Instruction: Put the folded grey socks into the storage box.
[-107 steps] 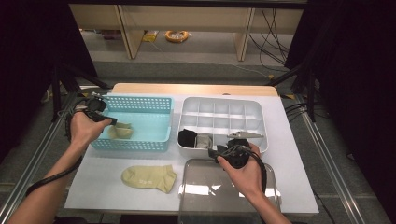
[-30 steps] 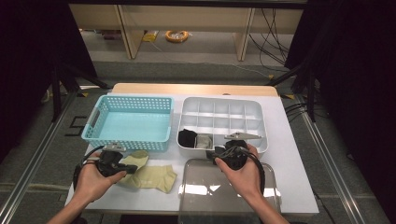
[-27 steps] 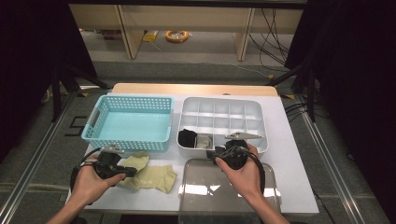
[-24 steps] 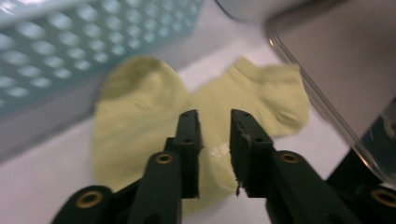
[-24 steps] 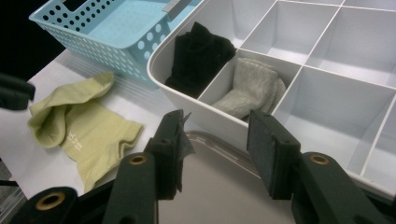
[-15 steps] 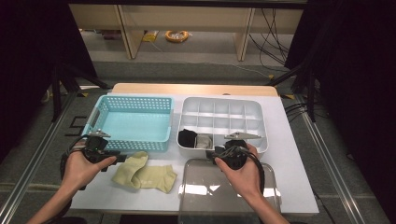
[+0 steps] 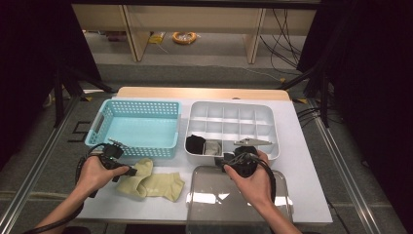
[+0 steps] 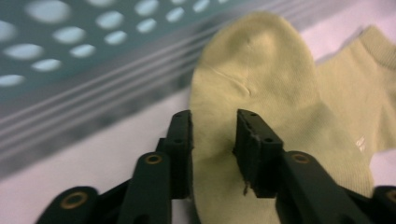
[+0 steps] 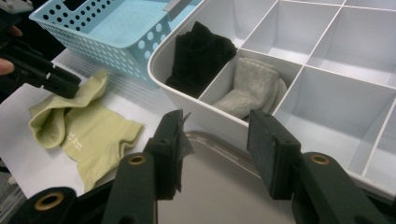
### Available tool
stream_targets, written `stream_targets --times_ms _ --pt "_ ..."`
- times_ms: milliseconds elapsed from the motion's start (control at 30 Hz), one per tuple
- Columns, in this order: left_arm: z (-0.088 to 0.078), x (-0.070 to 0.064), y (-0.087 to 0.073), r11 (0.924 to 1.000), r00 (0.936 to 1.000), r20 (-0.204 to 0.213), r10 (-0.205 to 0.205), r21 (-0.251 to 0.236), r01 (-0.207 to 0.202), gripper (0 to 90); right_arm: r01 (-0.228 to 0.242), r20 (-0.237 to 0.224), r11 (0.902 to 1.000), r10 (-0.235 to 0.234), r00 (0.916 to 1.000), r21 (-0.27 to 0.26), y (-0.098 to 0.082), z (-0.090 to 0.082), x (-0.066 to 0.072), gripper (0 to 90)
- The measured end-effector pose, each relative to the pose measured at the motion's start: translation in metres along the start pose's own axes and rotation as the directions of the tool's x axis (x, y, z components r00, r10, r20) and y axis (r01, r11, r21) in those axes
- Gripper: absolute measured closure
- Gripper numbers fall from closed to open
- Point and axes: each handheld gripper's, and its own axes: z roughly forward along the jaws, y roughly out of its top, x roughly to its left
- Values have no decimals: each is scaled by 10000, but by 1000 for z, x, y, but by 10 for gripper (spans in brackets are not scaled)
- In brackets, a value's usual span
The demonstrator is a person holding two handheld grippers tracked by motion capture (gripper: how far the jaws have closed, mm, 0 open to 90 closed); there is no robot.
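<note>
The two yellow-green socks (image 7: 152,181) lie overlapping on the white table top (image 7: 302,195), just in front of the blue basket (image 7: 134,127) and left of the clear lid (image 7: 214,204). They look light, limp and a little grippy, likely to fold and sag wherever they are lifted, and nothing about them seems fragile. The left gripper (image 8: 212,140) has its jaws set astride the rounded end of the nearer sock (image 8: 252,121); the jaws have just been closing, with the fabric between them, yet a gap shows at each pad, so no pinch is made. A bite on this rounded end, taking one layer of knit, should carry the sock; a grab where the two overlap would probably drag both. The right gripper (image 9: 217,154) hovers with jaws apart and empty over the lid's edge, beside the white divided tray (image 9: 327,51) that holds a black sock (image 9: 198,56) and a grey sock (image 9: 254,88)
</note>
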Motion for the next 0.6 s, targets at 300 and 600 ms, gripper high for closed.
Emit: stream_targets --times_ms 300,600 --pt "2 -8 3 9964 9956 -394 845 14 -845 899 -176 156 9998 175 9997 45 0 -2 0 568" --pt "-11 -14 4 9943 9957 -567 728 -745 -769 900 -199 78 9998 199 9998 -35 0 -1 0 568"
